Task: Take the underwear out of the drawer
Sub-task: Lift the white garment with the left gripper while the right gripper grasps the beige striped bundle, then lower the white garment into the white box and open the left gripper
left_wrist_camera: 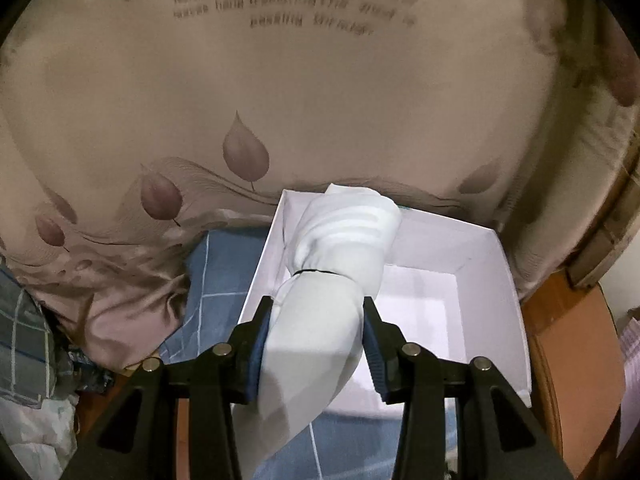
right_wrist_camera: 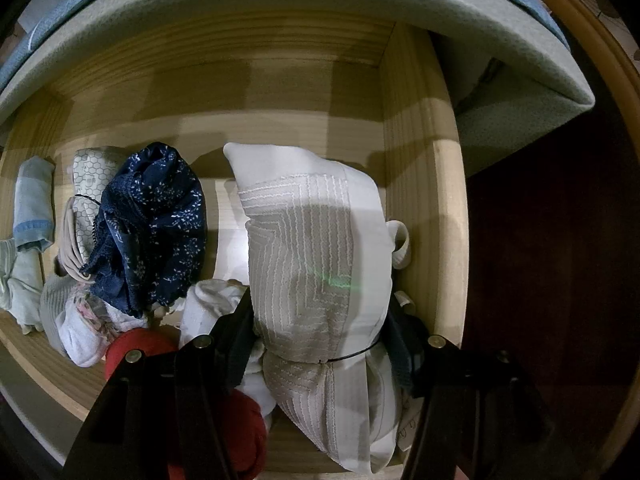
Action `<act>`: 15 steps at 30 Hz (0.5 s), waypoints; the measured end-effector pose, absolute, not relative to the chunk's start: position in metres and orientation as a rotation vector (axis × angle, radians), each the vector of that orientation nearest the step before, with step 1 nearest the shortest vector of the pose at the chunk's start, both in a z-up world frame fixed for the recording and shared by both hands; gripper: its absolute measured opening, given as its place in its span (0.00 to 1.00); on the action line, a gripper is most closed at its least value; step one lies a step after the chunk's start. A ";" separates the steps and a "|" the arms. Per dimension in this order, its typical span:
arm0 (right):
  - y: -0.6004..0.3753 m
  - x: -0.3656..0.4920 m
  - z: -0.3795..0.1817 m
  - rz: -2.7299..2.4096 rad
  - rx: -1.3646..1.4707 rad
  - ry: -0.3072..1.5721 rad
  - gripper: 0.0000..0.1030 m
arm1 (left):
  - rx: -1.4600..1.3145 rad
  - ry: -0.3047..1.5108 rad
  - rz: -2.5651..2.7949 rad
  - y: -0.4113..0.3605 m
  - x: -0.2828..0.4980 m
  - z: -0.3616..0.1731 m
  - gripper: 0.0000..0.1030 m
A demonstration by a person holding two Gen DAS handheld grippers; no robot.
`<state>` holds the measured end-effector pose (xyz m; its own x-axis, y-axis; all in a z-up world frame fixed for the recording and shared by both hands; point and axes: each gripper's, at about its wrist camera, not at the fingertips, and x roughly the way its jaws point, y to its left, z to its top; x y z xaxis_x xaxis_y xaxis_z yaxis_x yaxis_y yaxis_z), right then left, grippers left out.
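In the left wrist view my left gripper is shut on a rolled white underwear bundle tied with a thin black band, held over a white box. In the right wrist view my right gripper is shut on a white textured underwear bundle, also tied with a black band, over the wooden drawer. A dark blue patterned piece, a red piece and other rolled garments lie in the drawer to the left.
The white box sits on a blue checked cloth beside a beige leaf-print bedcover. Wooden furniture is at right. A grey-green padded edge overhangs the drawer's back.
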<state>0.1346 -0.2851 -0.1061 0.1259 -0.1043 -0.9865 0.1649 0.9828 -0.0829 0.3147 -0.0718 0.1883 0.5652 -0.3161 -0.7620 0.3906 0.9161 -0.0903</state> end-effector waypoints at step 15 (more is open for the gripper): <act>-0.289 0.137 -0.108 -0.178 0.070 1.430 0.53 | 0.156 1.080 -0.306 -0.088 0.343 0.103 0.41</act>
